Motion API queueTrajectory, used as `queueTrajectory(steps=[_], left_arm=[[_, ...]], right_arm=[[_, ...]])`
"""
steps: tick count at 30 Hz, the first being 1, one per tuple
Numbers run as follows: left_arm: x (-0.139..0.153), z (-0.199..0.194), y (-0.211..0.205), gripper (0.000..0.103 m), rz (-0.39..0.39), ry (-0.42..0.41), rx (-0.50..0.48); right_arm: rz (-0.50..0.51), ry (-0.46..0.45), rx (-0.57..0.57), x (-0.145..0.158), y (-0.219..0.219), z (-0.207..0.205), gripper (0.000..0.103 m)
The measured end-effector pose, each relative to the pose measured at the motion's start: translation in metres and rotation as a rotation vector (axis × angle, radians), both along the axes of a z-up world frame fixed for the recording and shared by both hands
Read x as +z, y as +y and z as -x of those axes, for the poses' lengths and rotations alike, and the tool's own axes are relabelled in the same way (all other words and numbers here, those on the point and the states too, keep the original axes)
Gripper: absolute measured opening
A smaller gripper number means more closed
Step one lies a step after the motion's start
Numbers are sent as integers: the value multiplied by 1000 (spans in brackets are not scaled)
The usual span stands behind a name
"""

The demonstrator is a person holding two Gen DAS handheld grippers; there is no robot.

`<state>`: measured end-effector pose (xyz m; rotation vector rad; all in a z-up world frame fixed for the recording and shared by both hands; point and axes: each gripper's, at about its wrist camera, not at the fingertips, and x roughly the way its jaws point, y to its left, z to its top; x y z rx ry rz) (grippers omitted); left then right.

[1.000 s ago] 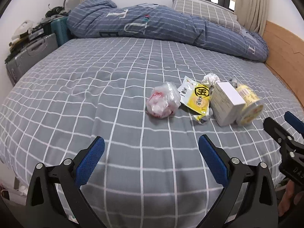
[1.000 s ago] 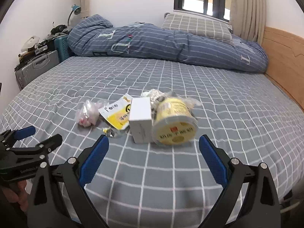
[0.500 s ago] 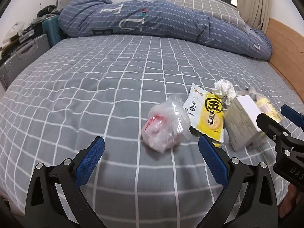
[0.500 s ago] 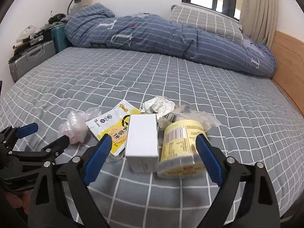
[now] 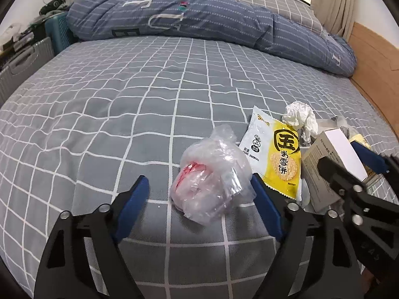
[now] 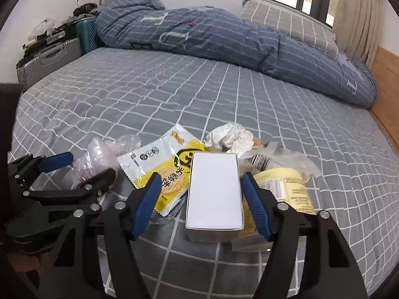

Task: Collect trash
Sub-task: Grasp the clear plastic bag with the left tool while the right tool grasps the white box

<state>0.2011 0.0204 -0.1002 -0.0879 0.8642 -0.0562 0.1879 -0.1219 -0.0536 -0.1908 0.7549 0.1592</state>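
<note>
Trash lies in a cluster on the grey checked bed (image 5: 124,104). A crumpled clear plastic bag (image 5: 212,174) with red print sits between the fingers of my open left gripper (image 5: 199,194). A yellow snack wrapper (image 5: 276,154), a crumpled white tissue (image 5: 301,117) and a white box (image 5: 331,167) lie to its right. My open right gripper (image 6: 199,191) straddles the white box (image 6: 214,194), one pad on each side. A yellow cup (image 6: 286,189) lies against the box's right side. The wrapper (image 6: 162,164) and tissue (image 6: 232,137) lie just beyond.
A rolled blue duvet (image 5: 199,20) and a checked pillow (image 5: 269,2) lie across the far side of the bed. Suitcases (image 6: 49,59) stand off the left edge. A wooden headboard (image 5: 374,57) runs along the right.
Both grippers have moved forward and down onto the trash. The left one now has the plastic bag between its fingers, and the right one has narrowed around the white box.
</note>
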Motion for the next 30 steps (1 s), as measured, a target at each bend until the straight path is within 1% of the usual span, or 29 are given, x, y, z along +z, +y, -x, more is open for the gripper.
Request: queueTrajectory(steps=[1,3,4,5,8,11,16,19,22,25,30], left_arm=[[0,-1,0,74,2,0,-5],[-1,-1,0,64,14,4,-20],[-2,-1,0,61,20,9,-27],[-4,-1,-1,59,22,15,-32],[-5,-1,-3,58,16,13,-36],[-5,0,0,57,31,15,-35],[-4,1,0,57,24,11,-31],[-4,1,0,57,23,9,-26],[-4,2,0,57,13,9,-29],[-3,2,0,57,8,7,-28],[-1,2,3,57,12,6,-20]], right_arm=[[6,0,-1,-1,1,0,57],[11,-3,2,-3,3,0,55],[13,-5,2,-3,3,0,53],[20,-7,-2,-3,4,0,49],[37,-6,-3,-5,4,0,40],[42,-2,-3,-5,3,-1,38],[9,8,-31,0,-7,-4,39],[1,5,-41,2,-11,-4,44],[18,12,-38,2,-11,-3,45],[17,28,-40,2,-14,-5,51],[1,55,-25,2,-16,-4,53]])
